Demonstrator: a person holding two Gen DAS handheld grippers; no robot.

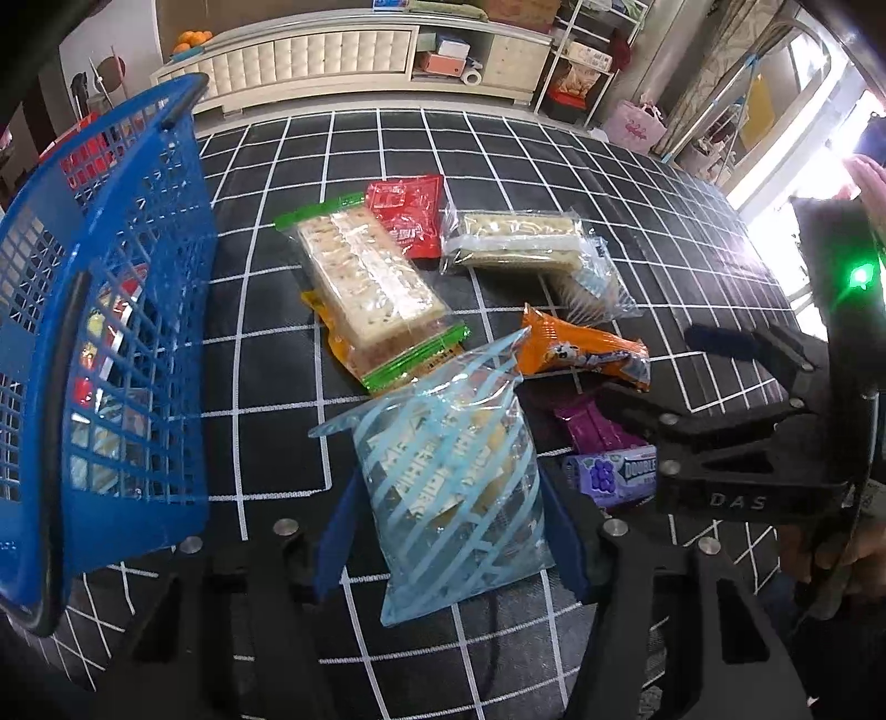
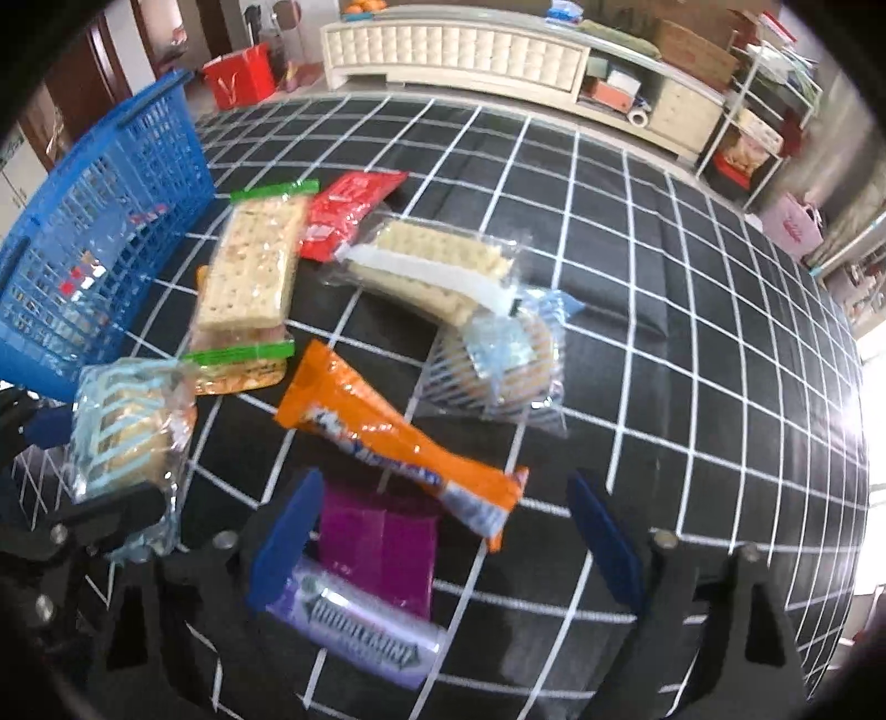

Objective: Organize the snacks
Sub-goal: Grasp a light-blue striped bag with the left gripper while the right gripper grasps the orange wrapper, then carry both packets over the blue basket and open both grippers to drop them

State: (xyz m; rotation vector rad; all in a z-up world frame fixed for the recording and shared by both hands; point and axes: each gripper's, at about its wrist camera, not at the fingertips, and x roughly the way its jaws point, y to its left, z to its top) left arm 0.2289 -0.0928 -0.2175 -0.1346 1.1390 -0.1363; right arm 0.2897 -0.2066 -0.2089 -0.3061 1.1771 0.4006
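Blue-striped cracker bag (image 1: 448, 471): clamped in left tool (image 1: 446, 531), beside blue basket (image 1: 138, 310).
Right tool (image 2: 443, 545): apart over purple gum pack (image 2: 354, 623).
Risk: slick film may slip.

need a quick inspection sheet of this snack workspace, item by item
surface: black cloth with white grid lines, snacks scattered on it.
job's things: blue basket at the left, some packets already inside; blue-striped cracker bag held up; green-edged cracker pack, red packet, clear cracker pack, orange wrapper, purple packet and gum pack still on the cloth.
clutter: nothing seen.
grippers: left tongs shut on the striped bag; right tongs open over the purple packet and gum, gripping nothing.
cables: nothing seen.
surroundings: cream cabinet, wire shelf rack, pink bag, bright window at right.
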